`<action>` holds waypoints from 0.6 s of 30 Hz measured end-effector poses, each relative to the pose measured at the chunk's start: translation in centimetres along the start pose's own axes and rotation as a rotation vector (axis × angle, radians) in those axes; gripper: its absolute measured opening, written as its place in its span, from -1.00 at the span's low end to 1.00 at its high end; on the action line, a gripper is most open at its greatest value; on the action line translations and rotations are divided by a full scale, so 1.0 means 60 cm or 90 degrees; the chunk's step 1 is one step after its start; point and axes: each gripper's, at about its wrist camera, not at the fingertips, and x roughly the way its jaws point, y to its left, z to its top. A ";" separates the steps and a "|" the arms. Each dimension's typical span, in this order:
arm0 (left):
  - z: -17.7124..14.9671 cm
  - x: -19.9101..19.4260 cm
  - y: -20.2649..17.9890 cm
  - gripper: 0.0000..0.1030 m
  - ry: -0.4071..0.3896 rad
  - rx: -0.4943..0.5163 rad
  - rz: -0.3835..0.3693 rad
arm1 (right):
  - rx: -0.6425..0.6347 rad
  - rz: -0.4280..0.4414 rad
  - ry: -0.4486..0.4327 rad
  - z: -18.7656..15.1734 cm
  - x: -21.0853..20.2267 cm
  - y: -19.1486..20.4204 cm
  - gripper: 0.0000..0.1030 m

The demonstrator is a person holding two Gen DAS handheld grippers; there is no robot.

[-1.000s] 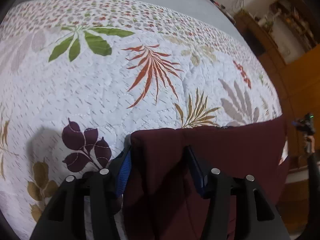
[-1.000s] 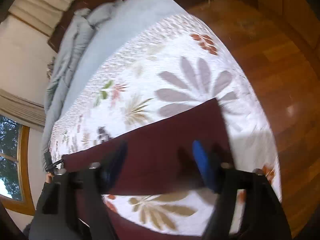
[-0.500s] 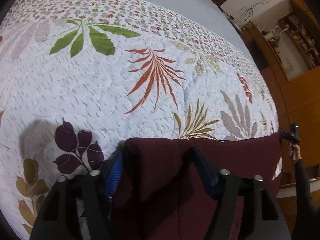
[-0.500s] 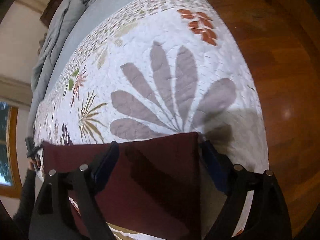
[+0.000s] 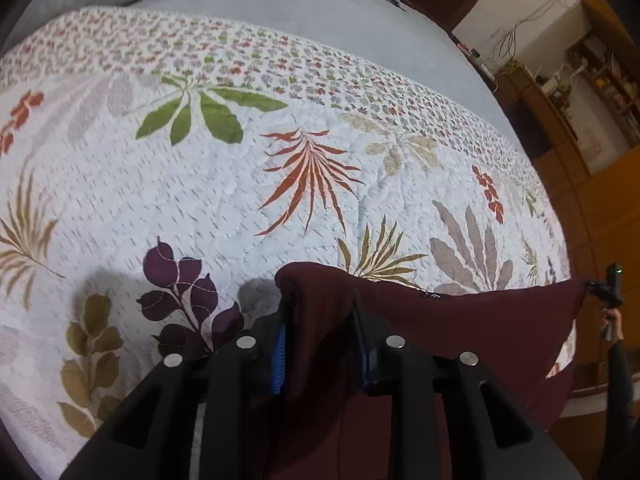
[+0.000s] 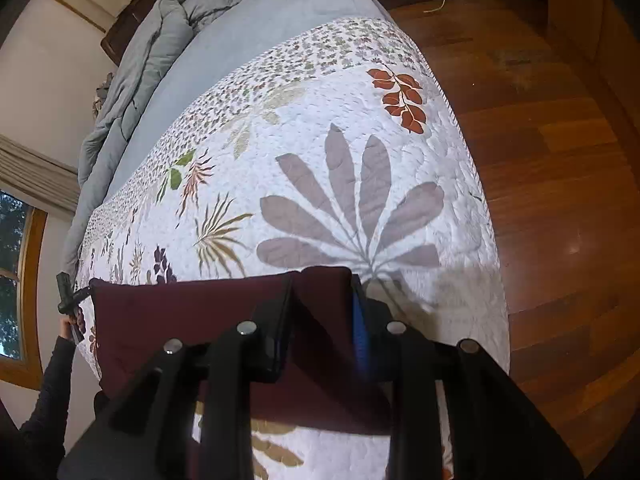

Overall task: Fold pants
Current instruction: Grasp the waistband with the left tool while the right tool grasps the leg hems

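Observation:
The maroon pants (image 5: pixel 472 320) are stretched between my two grippers above a white leaf-print quilt (image 5: pixel 200 200). My left gripper (image 5: pixel 320 320) is shut on the left corner of the pants. My right gripper (image 6: pixel 322 300) is shut on the right corner of the pants (image 6: pixel 192 312). The cloth hangs taut and lifted off the quilt (image 6: pixel 340 140), with quilt showing below it. The right gripper also shows small at the far right of the left wrist view (image 5: pixel 606 290). The left gripper shows at the far left of the right wrist view (image 6: pixel 68 300).
A grey sheet (image 5: pixel 320 12) and a bunched grey duvet (image 6: pixel 152 52) lie at the head of the bed. Wooden floor (image 6: pixel 560 160) runs along the bed's right side. Wooden shelves (image 5: pixel 592 80) stand beyond the bed. A window (image 6: pixel 12 272) is at the left.
Both grippers have closed onto the pants corners and lifted the edge. The cameras have risen and tilted back, showing more of the bed.

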 end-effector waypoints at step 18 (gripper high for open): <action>-0.017 -0.064 -0.049 -0.50 -0.068 0.076 -0.014 | -0.023 -0.027 -0.042 -0.013 -0.043 0.050 -0.52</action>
